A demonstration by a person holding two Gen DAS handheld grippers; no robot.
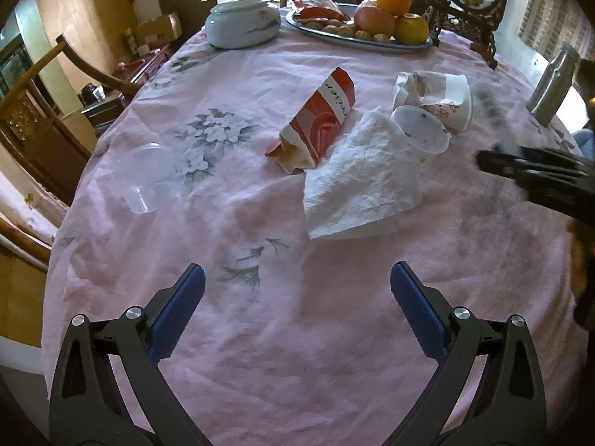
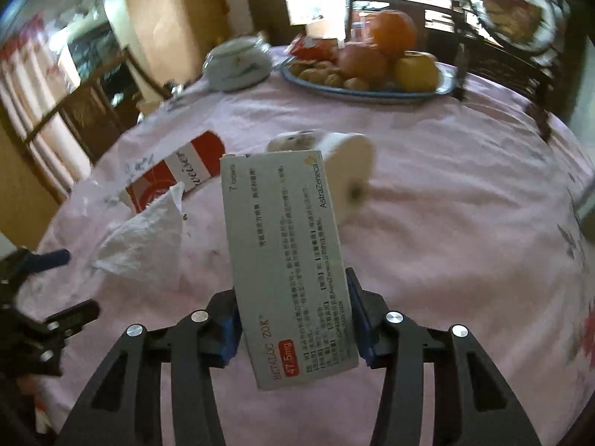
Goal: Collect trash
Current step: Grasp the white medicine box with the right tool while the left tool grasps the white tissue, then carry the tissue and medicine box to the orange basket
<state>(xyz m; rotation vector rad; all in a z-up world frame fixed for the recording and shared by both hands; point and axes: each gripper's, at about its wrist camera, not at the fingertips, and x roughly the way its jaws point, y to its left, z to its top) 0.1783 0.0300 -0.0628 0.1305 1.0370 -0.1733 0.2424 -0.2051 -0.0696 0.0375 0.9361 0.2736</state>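
Clamped between the right claw's [image 2: 293, 319] blue pads, a medicine box [image 2: 286, 260] stands tilted above the pink tablecloth [image 2: 446, 223]. Left claw [image 1: 297, 297] hangs open and empty, with a crumpled napkin [image 1: 357, 182] and what looks like a red paper bag [image 1: 319, 119] lying just beyond its tips.

On the desk [image 1: 282, 334] in the left wrist view, the paper towel [image 1: 357, 182] lay at centre, the carton [image 1: 319, 122] at eleven o'clock touching it, the paper cups [image 1: 435, 100] at one, and the fruit tray [image 1: 357, 33] behind at twelve.
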